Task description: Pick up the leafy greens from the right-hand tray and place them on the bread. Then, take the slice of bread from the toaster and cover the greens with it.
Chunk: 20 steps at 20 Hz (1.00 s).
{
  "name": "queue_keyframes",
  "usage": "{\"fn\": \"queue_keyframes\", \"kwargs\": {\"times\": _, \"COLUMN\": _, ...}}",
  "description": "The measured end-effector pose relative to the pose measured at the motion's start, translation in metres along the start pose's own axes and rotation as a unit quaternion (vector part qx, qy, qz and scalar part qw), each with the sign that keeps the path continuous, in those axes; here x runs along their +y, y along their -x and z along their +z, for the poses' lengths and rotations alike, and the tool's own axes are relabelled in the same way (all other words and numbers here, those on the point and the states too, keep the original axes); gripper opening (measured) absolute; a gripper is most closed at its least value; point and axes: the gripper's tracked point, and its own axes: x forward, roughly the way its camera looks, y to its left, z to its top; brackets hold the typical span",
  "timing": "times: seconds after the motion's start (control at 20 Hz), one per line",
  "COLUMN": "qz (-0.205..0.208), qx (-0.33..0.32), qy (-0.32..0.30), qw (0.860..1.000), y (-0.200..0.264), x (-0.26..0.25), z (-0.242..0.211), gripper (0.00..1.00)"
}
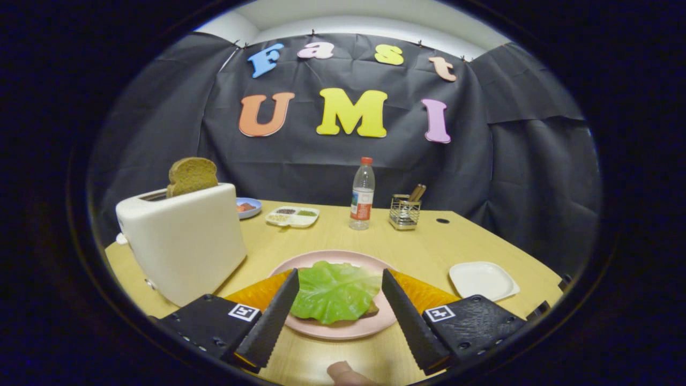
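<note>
Tabletop plate (343, 328) holds crinkled green leaf (335, 291) (covering bread) between the gripper's (340, 284) spread fingers.

A: Where do the leafy greens (334, 291) lie?
B: On the bread (371, 309), on the plate (343, 328), between the spread fingers of the gripper (340, 284).
A: And the toaster (182, 241)?
B: Left of the plate, 1 bread slice (192, 175) upright in its slot. The tray (482, 280) sits right; the bottle (362, 194) and wire holder (404, 212) stand behind on the surface (332, 241).
</note>
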Motion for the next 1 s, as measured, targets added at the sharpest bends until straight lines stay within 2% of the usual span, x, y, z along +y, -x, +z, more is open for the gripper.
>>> {"fn": "queue_keyframes", "kwargs": {"times": 0.5, "qz": 0.006, "qx": -0.036, "qy": 0.015, "qw": 0.999, "y": 0.054, "x": 0.043, "z": 0.100, "gripper": 0.96}}
{"fn": "queue_keyframes", "kwargs": {"times": 0.75, "qz": 0.034, "qx": -0.051, "qy": 0.033, "qw": 0.998, "y": 0.062, "x": 0.091, "z": 0.148, "gripper": 0.96}}
{"fn": "queue_keyframes", "kwargs": {"times": 0.85, "qz": 0.029, "qx": -0.054, "qy": 0.046, "qw": 0.997, "y": 0.058, "x": 0.104, "z": 0.157, "gripper": 0.96}}
{"fn": "queue_keyframes", "kwargs": {"times": 1.0, "qz": 0.052, "qx": -0.025, "qy": 0.035, "qw": 0.998, "y": 0.040, "x": 0.141, "z": 0.147, "gripper": 0.96}}
